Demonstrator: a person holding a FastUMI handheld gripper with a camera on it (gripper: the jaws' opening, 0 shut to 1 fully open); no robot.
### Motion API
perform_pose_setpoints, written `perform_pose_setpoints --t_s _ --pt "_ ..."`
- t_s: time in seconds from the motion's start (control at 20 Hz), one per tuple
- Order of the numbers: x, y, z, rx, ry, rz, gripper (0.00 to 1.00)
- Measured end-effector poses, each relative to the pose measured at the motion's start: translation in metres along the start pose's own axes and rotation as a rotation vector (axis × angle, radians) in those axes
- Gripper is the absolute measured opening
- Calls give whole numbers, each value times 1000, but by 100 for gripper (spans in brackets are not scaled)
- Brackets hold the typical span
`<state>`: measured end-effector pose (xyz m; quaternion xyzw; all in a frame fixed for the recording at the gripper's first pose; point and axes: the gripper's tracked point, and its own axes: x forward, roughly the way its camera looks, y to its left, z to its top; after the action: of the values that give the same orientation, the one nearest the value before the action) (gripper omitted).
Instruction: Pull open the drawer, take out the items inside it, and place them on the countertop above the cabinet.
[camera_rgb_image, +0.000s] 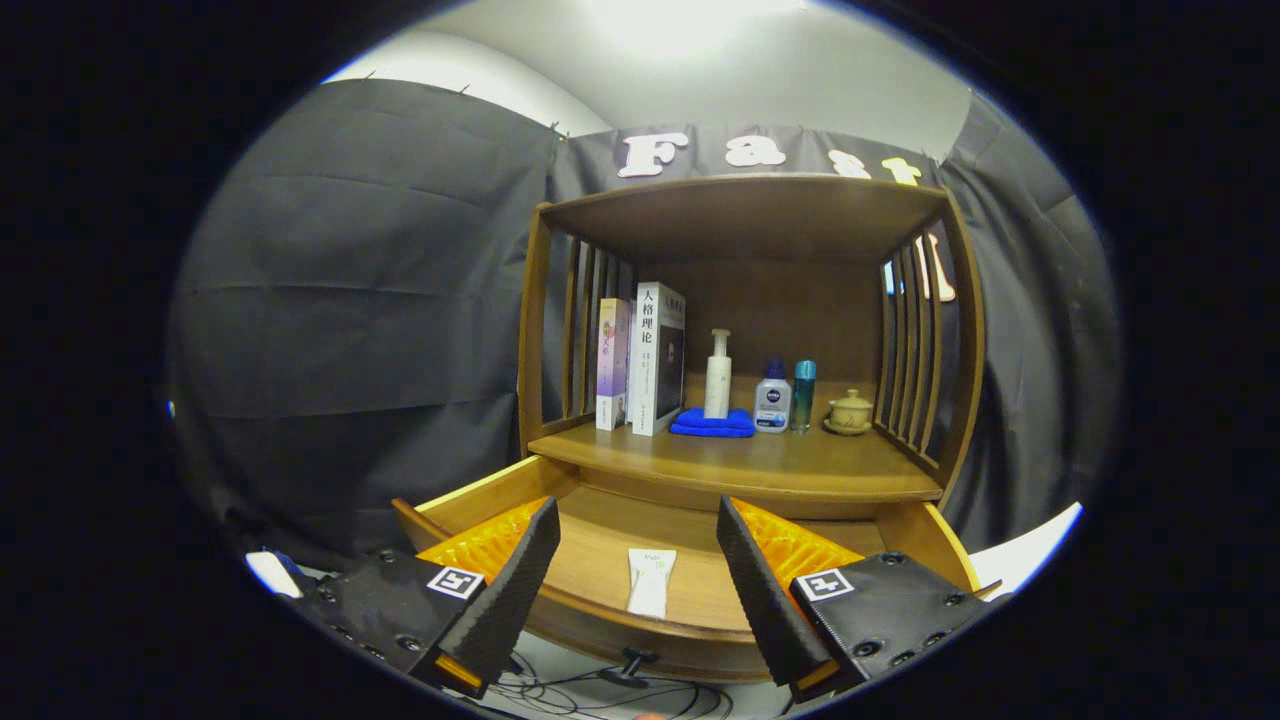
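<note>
Gripper view shows your gripper (635, 560) spread wide and empty above the open drawer (600, 560), where a small white tube (650, 582) lies flat between the fingers; it looks light, soft and slippery, so pinch it gently across its middle.

Smooth, satin-finished wood drawer (700, 610); soft cloth towel (712, 422).

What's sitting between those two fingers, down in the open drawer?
In the gripper view, a small white tube lies on the drawer floor between the open gripper's fingers; the wood around it is bare.
</note>
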<state>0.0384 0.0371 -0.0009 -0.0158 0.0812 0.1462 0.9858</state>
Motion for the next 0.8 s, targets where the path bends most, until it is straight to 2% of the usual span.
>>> perform_pose_setpoints --t_s 0.2,0.45,0.6,0.8 --pt "28 4 -3 72 136 80 98" --pt "67 -3 -19 -11 279 125 98" --pt "80 -3 -37 4 394 162 98" --pt "99 -11 -58 9 540 171 98"
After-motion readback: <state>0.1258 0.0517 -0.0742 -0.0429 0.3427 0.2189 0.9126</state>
